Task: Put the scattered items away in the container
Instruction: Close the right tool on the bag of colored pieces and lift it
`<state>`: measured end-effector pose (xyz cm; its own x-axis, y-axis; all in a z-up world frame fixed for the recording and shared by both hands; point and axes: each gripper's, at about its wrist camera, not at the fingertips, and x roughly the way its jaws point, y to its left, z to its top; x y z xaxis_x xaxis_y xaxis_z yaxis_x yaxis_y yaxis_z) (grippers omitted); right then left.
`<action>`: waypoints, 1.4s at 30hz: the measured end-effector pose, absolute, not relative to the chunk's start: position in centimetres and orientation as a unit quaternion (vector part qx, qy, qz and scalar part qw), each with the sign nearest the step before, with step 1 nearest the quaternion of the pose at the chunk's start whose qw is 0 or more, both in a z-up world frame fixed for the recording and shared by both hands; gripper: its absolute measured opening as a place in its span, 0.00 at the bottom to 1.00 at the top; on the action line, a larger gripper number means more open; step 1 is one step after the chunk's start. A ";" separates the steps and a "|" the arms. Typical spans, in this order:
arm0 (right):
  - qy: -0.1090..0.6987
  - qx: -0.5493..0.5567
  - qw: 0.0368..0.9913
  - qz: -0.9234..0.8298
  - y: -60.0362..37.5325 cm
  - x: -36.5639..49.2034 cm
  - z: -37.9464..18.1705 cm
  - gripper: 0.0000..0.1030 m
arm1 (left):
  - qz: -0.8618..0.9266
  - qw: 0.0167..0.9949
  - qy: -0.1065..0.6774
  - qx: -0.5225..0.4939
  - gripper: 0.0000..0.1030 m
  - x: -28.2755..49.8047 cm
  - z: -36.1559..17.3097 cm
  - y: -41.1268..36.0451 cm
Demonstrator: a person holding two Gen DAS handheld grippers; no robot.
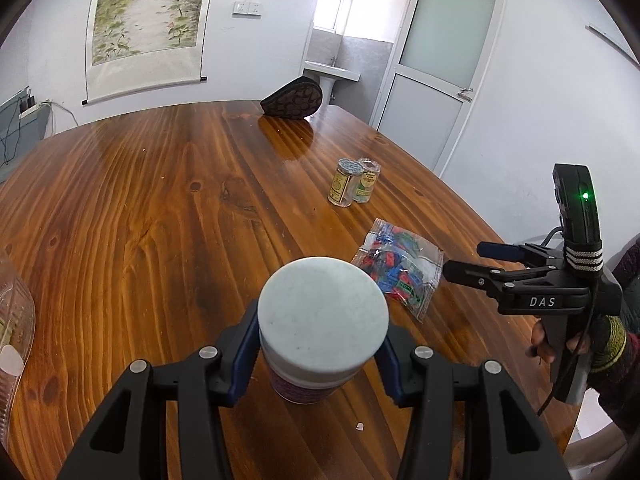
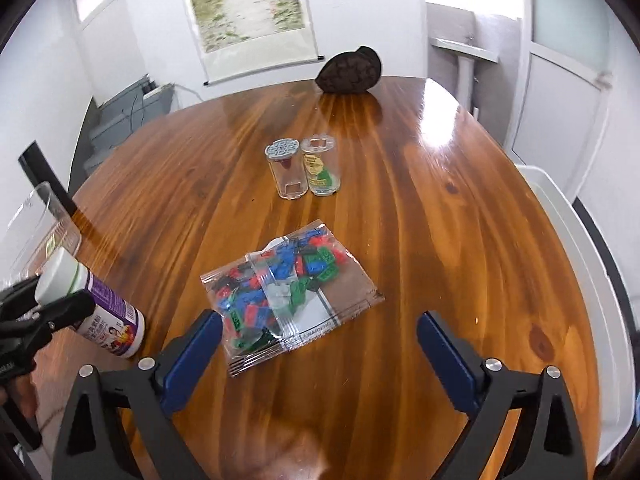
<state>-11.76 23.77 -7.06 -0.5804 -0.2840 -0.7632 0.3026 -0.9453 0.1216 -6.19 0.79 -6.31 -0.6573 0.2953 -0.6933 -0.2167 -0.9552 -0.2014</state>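
Left claw [image 1: 320, 344] is clenching the white-capped bottle [image 1: 320, 320] just under its cap, tilted, its base seemingly touching the bench [image 1: 160, 200]. Right claw [image 2: 320, 344] is hanging released, jaws wide apart, above the near edge of the bag of coloured bricks [image 2: 290, 290] lying flat mid-bench. Two small clear jars [image 2: 302, 168] are standing side by side farther off. Clear container [image 2: 36, 232] is sitting at far left.
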 end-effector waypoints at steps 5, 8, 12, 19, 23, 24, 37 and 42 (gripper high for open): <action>0.050 0.432 0.182 -0.882 21.7 -13.1 -8.1 1.00 | 0.909 0.136 -0.055 -0.391 0.51 -6.3 -6.4 0.5; 0.071 0.437 0.189 -0.877 20.7 -14.1 -8.6 1.00 | 0.908 0.134 -0.057 -0.392 0.51 -6.4 -6.4 0.4; 0.112 0.448 0.206 -0.863 19.3 -14.8 -9.5 0.99 | 0.908 0.130 -0.061 -0.393 0.51 -6.6 -6.4 0.2; 0.140 0.453 0.236 -0.848 18.1 -14.8 -10.1 0.84 | 0.909 0.121 -0.068 -0.393 0.51 -6.8 -6.4 -0.2; 0.149 0.446 0.241 -0.849 17.8 -14.6 -9.9 0.67 | 0.910 0.118 -0.067 -0.392 0.51 -6.7 -6.4 -0.1; 0.154 0.443 0.242 -0.850 17.6 -14.4 -9.8 0.59 | 0.910 0.118 -0.066 -0.392 0.51 -6.6 -6.4 0.0; 0.157 0.431 0.225 -0.860 17.4 -12.3 -8.0 0.12 | 0.914 0.127 -0.075 -0.377 0.51 -5.2 -5.4 0.2; 0.140 0.418 0.229 -0.868 17.5 -11.0 -6.8 0.12 | 0.918 0.129 -0.082 -0.365 0.51 -4.4 -4.4 -0.1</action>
